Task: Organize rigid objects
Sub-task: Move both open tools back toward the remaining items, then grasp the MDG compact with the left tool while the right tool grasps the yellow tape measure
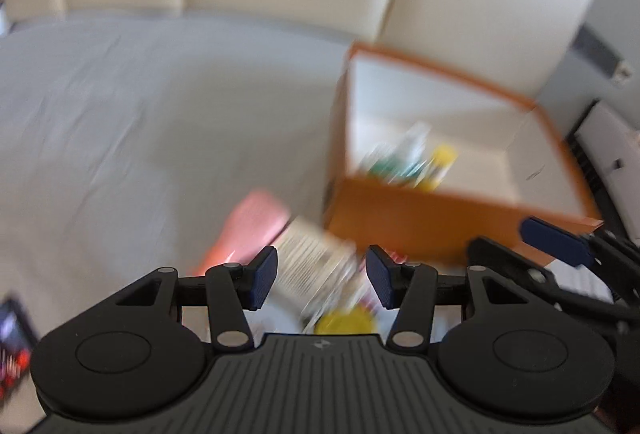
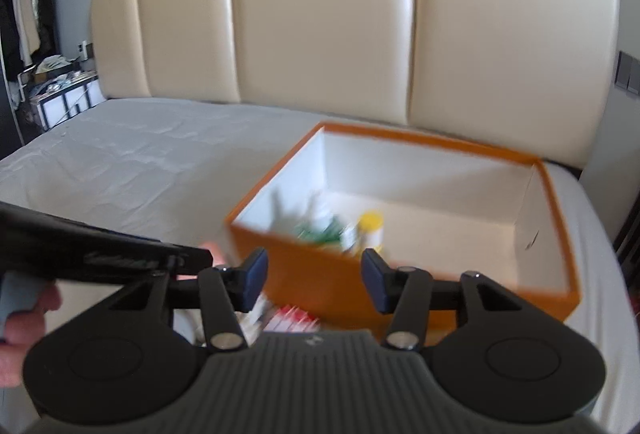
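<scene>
Left wrist view, all blur: the left gripper [image 1: 320, 280] hangs with jaws spread wide, nothing held, over a white printed carton [image 1: 310, 266] lying on a pink packet [image 1: 252, 226] just beside the orange box [image 1: 400, 218]. A yellow-capped item [image 1: 346, 320] sits below. Risk: at this speed the pads could clip the carton askew or nudge the box.

Right wrist view: the right gripper [image 2: 314, 280] is also spread and empty, facing the box's near wall [image 2: 304, 274]; a careless push could shove it across the bed [image 2: 140, 161].
</scene>
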A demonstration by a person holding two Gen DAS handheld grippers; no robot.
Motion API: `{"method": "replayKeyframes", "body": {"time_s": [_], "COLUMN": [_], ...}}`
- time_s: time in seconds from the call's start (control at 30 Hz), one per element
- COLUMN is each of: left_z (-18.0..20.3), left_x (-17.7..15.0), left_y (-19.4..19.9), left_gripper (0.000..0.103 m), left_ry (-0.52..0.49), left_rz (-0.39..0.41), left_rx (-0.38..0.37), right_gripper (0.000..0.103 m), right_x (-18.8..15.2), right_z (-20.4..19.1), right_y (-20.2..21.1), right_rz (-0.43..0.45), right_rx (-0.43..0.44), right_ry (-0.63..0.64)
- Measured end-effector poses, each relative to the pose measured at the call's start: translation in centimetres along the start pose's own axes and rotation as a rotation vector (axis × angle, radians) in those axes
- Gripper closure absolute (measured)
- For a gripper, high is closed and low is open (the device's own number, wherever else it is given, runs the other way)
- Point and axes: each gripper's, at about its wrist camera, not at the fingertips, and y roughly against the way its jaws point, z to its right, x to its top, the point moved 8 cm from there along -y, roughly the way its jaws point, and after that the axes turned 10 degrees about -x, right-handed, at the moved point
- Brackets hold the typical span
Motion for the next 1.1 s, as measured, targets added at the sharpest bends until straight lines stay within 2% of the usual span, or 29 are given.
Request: {"method": "replayKeyframes", "body": {"time_s": [0.1,0.2,0.33,0.43,0.47,0.53,0.57,0.67,0.9,1.1], "left_z": [-2.5,-4.3,-5.9,-6.6,-6.7,-6.8,-6.9,-7.0,-6.1,-5.9], "left_x": [-1.6,-2.7,-3.1,-4.0,-4.3,-4.3,-4.3,-4.7,-5.2,-5.7], "left_y": [-0.5,-1.0,-1.1,-1.3,-1.4,-1.4,-1.4,-2.3,-3.9,-4.8], "left_gripper": [0.043,0.043,0.042,0.041,0.04,0.03,0.028,0.026,0.013,0.01], "left_ry": [0.094,0.212,0.329,0.373,0.38,0.371,0.372,0.387,0.333,0.314], "left_rz": [-0.049,-0.085,-0.092,-0.121,-0.129,-0.12,-0.121,-0.148,-0.198,-0.232], "left_rx": [0.031,0.02,0.012,0.018,0.023,0.054,0.07,0.067,0.1,0.121], "right_gripper": [0.05,0.05,0.05,0.043,0.043,0.042,0.04,0.04,0.04,0.04], "right_x": [-2.4,-4.6,-7.2,-9.1,-9.6,-10.1,-10.1,-9.7,-9.4,-9.8], "right_z": [-1.2,-2.0,-3.2,-3.6,-3.9,-4.6,-4.9,-6.2,-7.2,-7.3], "right_y": [-0.8,-1.8,-3.5,-4.8,-5.0,-5.3,-5.4,-5.5,-6.7,-8.0], "right_rz": [-0.05,-0.094,-0.166,-0.249,-0.269,-0.288,-0.283,-0.261,-0.264,-0.303], "right_rx": [0.007,-0.005,0.002,0.028,0.04,0.062,0.069,0.087,0.082,0.119], "right_ry": [-0.004,-0.006,0.014,0.022,0.022,0.022,0.024,0.058,0.095,0.057]}}
